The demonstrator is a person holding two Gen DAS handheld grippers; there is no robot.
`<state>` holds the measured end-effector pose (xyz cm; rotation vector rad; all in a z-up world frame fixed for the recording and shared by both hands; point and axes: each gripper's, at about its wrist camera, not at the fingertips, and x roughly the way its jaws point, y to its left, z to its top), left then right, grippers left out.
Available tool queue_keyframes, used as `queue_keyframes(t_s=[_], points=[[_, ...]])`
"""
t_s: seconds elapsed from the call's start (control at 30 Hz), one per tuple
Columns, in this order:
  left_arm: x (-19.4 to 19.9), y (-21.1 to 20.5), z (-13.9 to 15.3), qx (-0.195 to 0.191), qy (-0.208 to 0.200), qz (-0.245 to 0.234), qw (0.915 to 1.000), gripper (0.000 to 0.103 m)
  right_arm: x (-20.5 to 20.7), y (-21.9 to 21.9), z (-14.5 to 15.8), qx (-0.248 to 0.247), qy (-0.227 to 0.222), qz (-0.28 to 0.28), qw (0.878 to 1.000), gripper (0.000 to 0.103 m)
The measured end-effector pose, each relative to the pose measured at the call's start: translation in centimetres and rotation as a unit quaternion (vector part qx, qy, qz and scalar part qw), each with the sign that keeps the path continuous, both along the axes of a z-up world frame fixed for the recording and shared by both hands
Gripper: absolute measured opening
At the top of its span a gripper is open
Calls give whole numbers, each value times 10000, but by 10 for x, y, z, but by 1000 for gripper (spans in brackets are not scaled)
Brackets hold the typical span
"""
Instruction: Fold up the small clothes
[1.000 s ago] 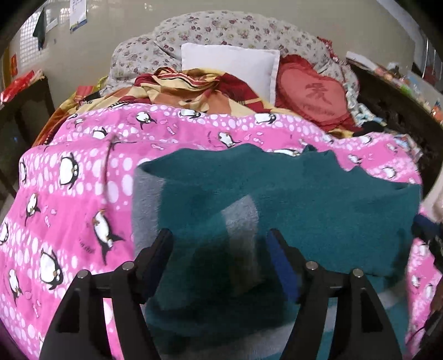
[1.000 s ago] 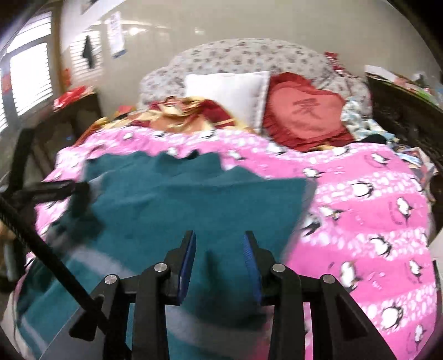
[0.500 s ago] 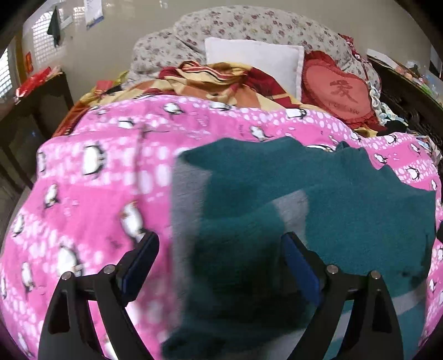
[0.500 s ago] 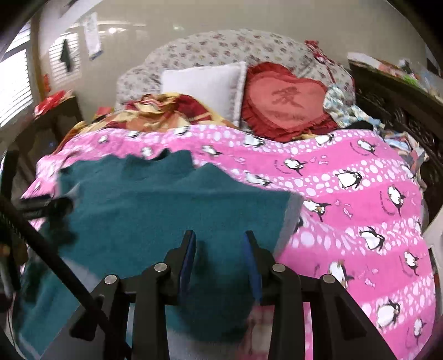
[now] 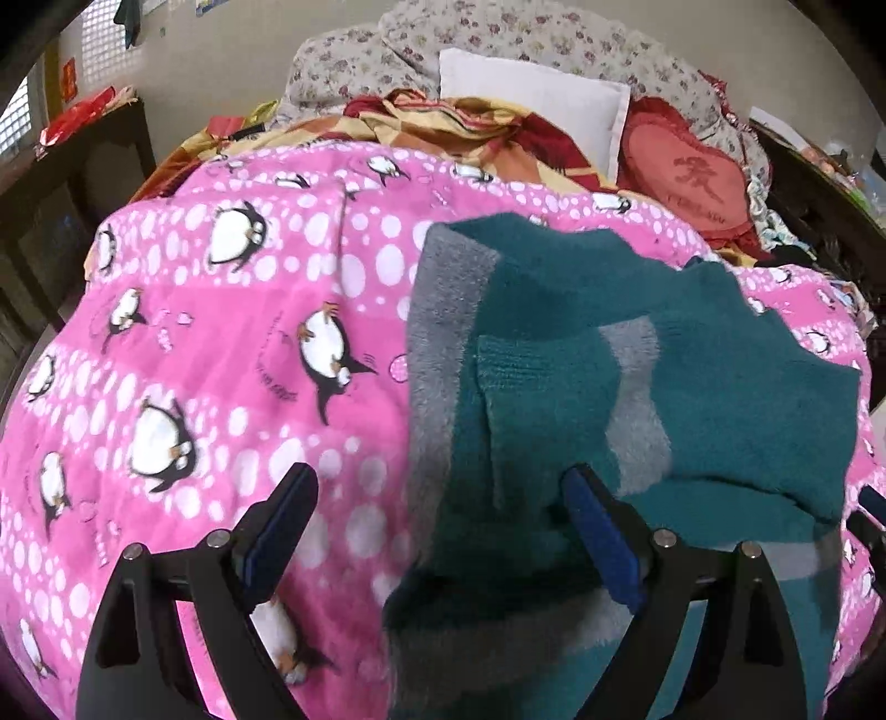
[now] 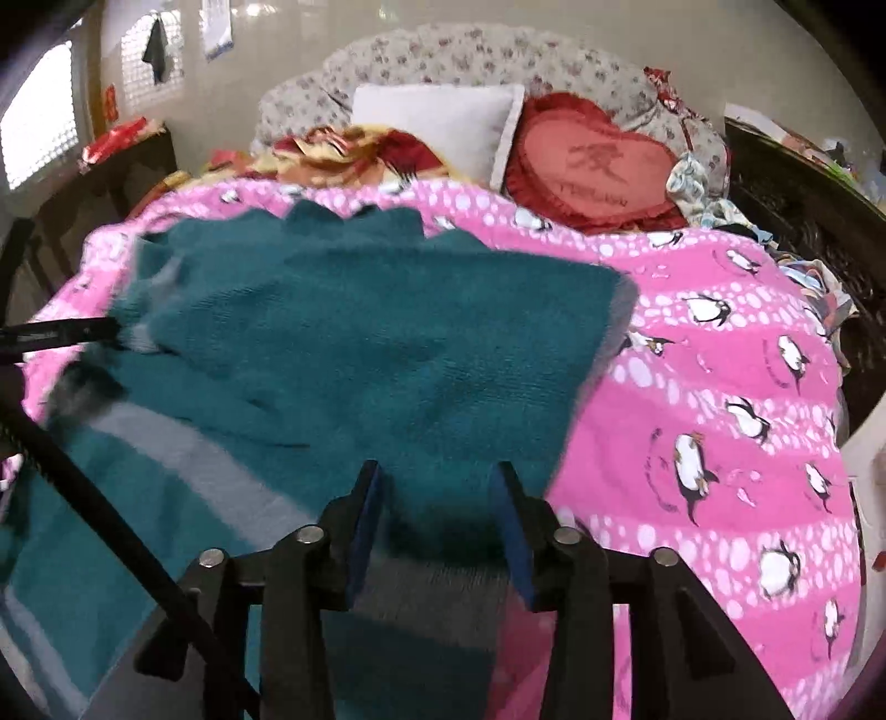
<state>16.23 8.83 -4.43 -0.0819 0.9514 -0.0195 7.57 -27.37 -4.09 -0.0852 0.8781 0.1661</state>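
A teal knitted sweater [image 5: 720, 387] with grey bands lies spread on a pink penguin blanket [image 5: 221, 360], one sleeve folded across its body. My left gripper [image 5: 437, 490] is wide open low over the sweater's left grey edge, and its pads touch nothing. In the right wrist view the sweater [image 6: 360, 343] fills the left half of the blanket [image 6: 720, 387]. My right gripper [image 6: 438, 484] hovers over the sweater's near right part; its jaws are opening, with teal fabric under the gap and neither pad pressing on it. A black finger of the left gripper [image 6: 61, 332] shows at the sweater's far left.
At the head of the bed lie a white pillow [image 6: 437, 127], a red heart cushion [image 6: 592, 166], a crumpled red and yellow blanket [image 5: 443, 127] and a floral quilt [image 5: 526, 44]. Dark wooden furniture stands left [image 5: 83, 166] and right [image 6: 803, 194]. A black cable [image 6: 83, 487] crosses the right wrist view.
My left gripper opened wider and slid left, so the sweater's left edge now sits between its fingers. My right gripper's jaws spread apart and it moved slightly right.
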Motion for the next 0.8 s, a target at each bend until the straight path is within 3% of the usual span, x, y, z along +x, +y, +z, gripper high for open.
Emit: queue_keyframes(t_s=[0.27, 0.4, 0.6, 0.8], points=[[-62, 5, 18, -473, 78, -512, 9975, 91, -84, -12, 13, 558, 268, 128, 9980, 66], [-93, 8, 19, -570, 184, -671, 9959, 91, -117, -12, 4, 466, 446, 167, 9978, 67], [-147, 16, 7, -508, 463, -892, 9936, 91, -161, -12, -10, 660, 679, 213, 9953, 68], [-182, 36, -18, -715, 853, -746, 9910, 91, -195, -17, -20, 858, 874, 245, 9922, 73]])
